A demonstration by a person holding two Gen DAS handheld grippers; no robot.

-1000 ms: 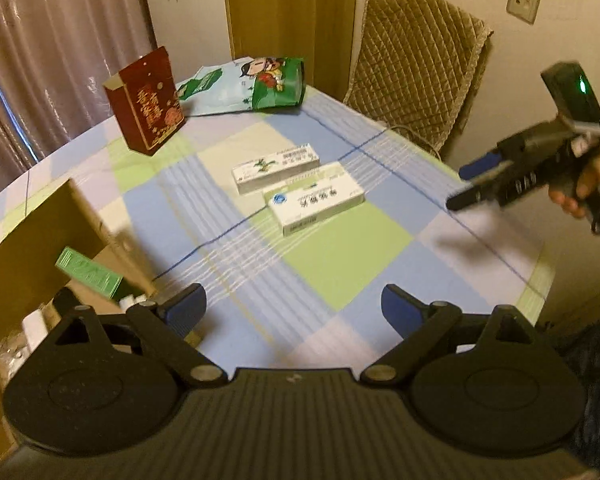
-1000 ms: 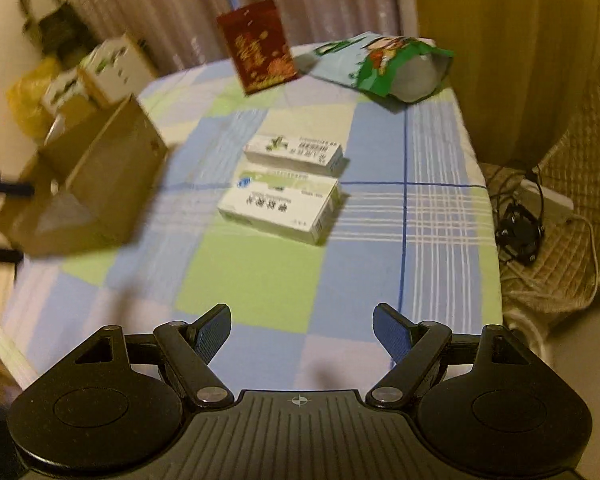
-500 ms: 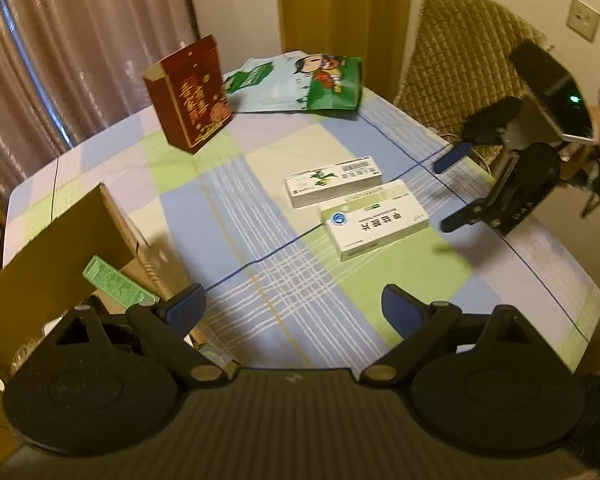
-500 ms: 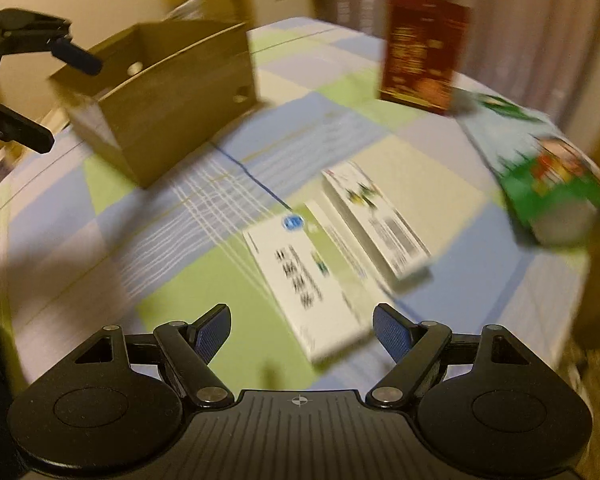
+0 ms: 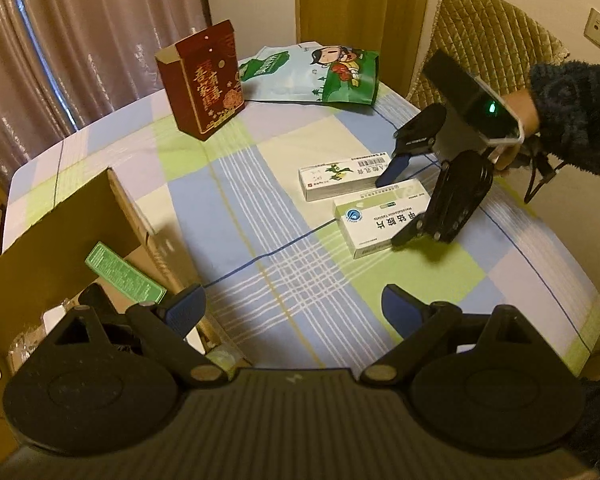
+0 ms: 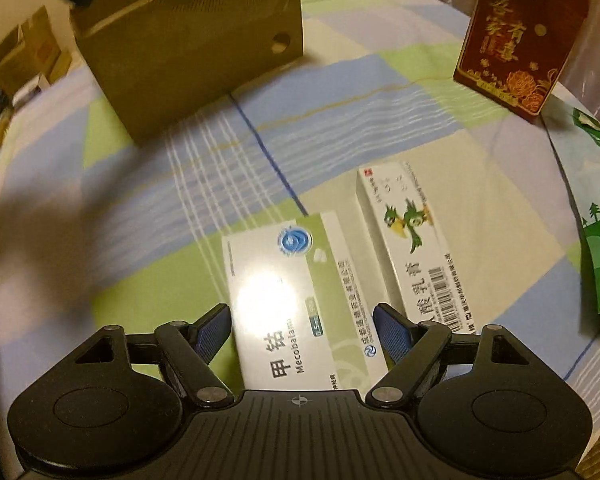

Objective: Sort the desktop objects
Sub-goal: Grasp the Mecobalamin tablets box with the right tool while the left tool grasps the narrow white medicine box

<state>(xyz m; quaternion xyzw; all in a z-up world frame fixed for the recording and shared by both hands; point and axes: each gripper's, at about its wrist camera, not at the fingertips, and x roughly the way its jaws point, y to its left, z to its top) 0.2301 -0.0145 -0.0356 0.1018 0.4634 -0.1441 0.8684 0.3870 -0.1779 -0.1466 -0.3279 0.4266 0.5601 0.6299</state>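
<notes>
Left wrist view looked from high above the cardboard box [image 5: 60, 248], across the surface [image 5: 260, 184]. Right wrist view sat low, close over the white medicine box [image 6: 296, 300] (both shared it, plus red box [image 6: 520, 36]).

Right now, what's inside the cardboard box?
The cardboard box holds a green packet leaning on its wall, plus pale items lower down. The left gripper covers the rest, so the contents can't be told.

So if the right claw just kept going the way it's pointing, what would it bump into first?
Most likely the Mecobalamin box: the right claw is open with that box already between its fingertips. Whether they touch it yet is unclear.
</notes>
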